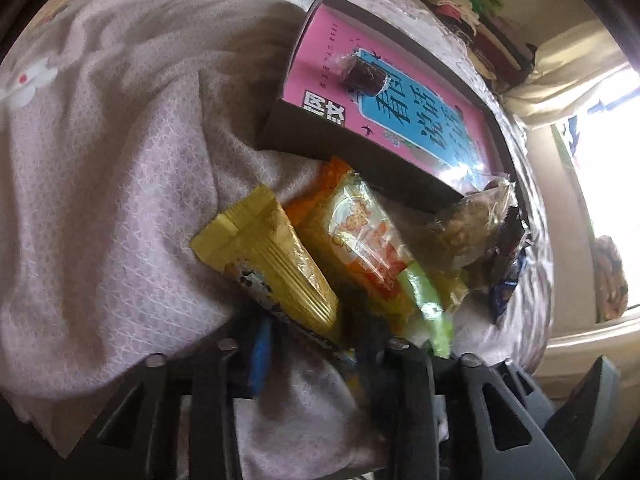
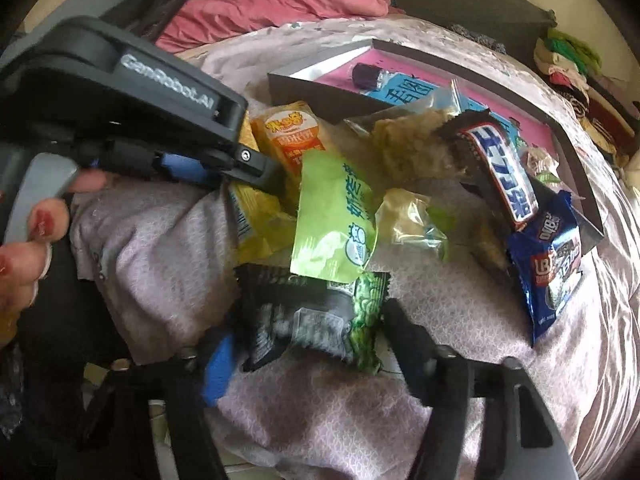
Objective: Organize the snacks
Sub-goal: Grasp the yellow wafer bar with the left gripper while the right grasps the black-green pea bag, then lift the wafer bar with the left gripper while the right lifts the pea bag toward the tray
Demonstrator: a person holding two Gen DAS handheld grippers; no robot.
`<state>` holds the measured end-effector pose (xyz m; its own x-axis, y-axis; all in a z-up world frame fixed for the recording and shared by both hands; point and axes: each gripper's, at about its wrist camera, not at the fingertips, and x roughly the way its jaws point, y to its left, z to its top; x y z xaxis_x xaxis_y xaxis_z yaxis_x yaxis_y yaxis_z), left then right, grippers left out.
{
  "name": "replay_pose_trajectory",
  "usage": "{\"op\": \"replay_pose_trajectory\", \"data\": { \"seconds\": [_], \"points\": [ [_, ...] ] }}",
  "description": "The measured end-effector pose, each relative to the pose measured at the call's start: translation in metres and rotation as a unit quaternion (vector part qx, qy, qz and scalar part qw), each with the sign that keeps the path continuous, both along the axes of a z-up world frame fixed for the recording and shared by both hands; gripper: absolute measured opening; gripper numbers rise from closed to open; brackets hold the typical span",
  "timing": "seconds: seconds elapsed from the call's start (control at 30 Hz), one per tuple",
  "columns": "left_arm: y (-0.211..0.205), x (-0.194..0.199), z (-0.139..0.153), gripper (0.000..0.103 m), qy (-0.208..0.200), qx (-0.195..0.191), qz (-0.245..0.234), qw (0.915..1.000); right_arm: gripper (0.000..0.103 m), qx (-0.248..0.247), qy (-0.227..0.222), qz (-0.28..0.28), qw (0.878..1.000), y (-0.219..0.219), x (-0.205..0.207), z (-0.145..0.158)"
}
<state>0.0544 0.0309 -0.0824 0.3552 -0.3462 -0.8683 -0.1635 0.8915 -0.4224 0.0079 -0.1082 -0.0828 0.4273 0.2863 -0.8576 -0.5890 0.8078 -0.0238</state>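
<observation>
On pink box [image 1: 316, 80]: 1 dark wrapped candy [image 1: 362, 74]. L tongs [image 1: 308, 332] pinching yellow pkt [image 1: 276, 264]; R tongs [image 2: 304, 340] spread round black-green pkt [image 2: 312, 320].

A bed's mauve quilt [image 2: 460, 412] — rumpled — carries a heap of snack packets [image 2: 336, 216] and a shallow box [image 2: 560, 128] (pink-floored).

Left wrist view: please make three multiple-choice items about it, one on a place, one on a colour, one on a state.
1. Where does the dark wrapped sweet lie?
A. in the pink box
B. on a pillow
C. on the floor

2. What colour is the packet between the left gripper's fingers?
A. blue
B. gold
C. white

3. How is the pink box?
A. shut by a lid
B. upside down
C. open on top

Key:
1 A: the dark wrapped sweet rests on the floor of the pink box.
2 B: the left gripper is on the gold packet.
3 C: its printed inside shows.
</observation>
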Motion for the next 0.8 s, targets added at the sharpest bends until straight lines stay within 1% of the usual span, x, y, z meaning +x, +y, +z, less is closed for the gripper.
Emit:
{"op": "replay_pose_trajectory", "data": {
  "seconds": [0.07,0.2,0.27,0.4,0.53,0.67,0.8],
  "points": [
    [0.002,0.001,0.000,0.026,0.000,-0.003,-0.004,1.0000,0.056,0.004,0.002,0.000,1.000,-0.004,0.000,0.001],
    [0.011,-0.002,0.001,0.023,0.001,-0.014,0.001,0.9999,0.052,0.020,0.009,-0.015,1.000,-0.016,0.002,0.007],
    [0.015,-0.005,0.003,0.023,-0.001,-0.009,0.002,1.0000,0.049,0.027,0.014,-0.032,0.999,-0.027,0.005,0.011],
    [0.026,-0.009,0.008,0.020,-0.010,-0.009,0.013,0.9998,0.047,0.043,0.021,-0.067,0.997,-0.046,0.010,0.017],
    [0.034,-0.013,0.021,0.017,-0.033,0.004,0.013,0.9993,0.046,0.058,0.025,-0.095,0.994,-0.064,0.013,0.021],
    [0.029,-0.014,0.033,0.016,-0.056,0.017,-0.001,0.9983,0.046,0.076,0.017,-0.121,0.990,-0.079,0.018,0.028],
    [0.022,-0.015,0.041,0.015,-0.071,0.021,-0.020,0.9971,0.046,0.092,0.002,-0.141,0.986,-0.090,0.019,0.035]
  ]
}}
